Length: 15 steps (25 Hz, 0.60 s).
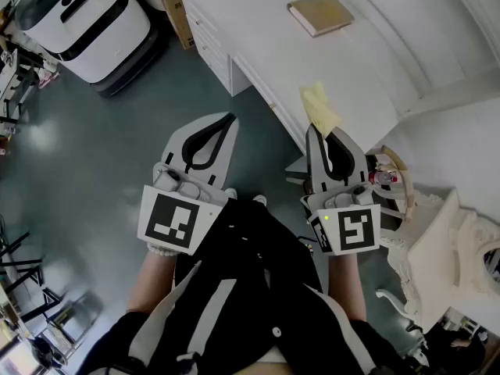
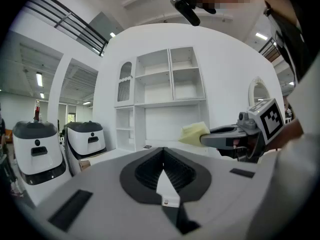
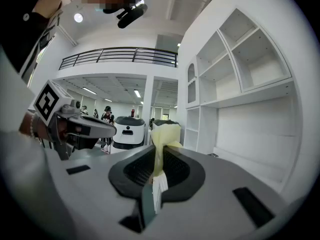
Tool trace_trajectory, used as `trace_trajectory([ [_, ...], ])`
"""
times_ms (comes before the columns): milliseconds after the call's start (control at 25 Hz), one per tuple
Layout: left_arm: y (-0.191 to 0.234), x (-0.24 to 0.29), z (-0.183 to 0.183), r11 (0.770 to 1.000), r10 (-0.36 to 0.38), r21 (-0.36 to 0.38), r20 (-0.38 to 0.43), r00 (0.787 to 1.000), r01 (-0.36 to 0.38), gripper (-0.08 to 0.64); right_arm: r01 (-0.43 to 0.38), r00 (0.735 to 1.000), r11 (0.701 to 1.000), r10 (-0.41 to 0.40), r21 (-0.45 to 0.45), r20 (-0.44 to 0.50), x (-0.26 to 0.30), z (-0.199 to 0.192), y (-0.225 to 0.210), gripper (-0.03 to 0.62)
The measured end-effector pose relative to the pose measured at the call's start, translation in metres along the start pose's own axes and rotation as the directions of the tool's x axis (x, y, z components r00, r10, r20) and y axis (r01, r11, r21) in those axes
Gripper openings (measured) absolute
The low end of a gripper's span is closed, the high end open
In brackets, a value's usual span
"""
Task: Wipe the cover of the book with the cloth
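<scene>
— Well, head view: surfaces?
— White desk [image 1: 375, 69], far right; grey floor [image 1: 94, 155], left. Book [image 1: 320, 14] lies flat on the desk's far part, long axis roughly left-right.
— Left gripper view?
— Left gripper [image 2: 163, 151]: jaws pressed together, nothing between them.
— Right gripper view?
— Right gripper [image 3: 159, 151]: jaws pinching the yellow cloth [image 3: 164, 136], which sticks out beyond the tips, well apart from the book.

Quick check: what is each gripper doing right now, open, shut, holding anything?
Left gripper: shut, nothing between its jaws.
Right gripper: shut on the yellow cloth.
</scene>
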State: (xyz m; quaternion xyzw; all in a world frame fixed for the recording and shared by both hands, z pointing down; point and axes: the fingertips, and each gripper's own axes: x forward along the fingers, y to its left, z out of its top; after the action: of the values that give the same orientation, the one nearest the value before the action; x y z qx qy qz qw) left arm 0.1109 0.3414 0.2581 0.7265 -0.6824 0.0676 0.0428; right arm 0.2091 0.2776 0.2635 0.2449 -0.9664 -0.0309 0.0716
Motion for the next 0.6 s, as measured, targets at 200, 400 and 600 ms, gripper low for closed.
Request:
trace_trajectory([
  [200,0.0006,0.0025,0.0001,1.0,0.001,-0.004,-0.003,1.0,-0.001,0.0,-0.005,1.0,1.0,0.005,0.002,-0.005,0.0006,-0.0015,-0.0001,0.036],
  [400,0.0014,0.0022,-0.0004,1.0,0.007,0.0,0.0,1.0,-0.007,0.0,-0.012,1.0,1.0,0.012,0.001,-0.007,0.0005,-0.0031,0.0015,0.037],
  [600,0.0088,-0.0012,-0.0013,1.0,0.013,0.001,0.002,1.0,-0.013,0.0,-0.012,1.0,1.0,0.012,0.012,0.004,0.0048,-0.0004,0.0058,0.036],
])
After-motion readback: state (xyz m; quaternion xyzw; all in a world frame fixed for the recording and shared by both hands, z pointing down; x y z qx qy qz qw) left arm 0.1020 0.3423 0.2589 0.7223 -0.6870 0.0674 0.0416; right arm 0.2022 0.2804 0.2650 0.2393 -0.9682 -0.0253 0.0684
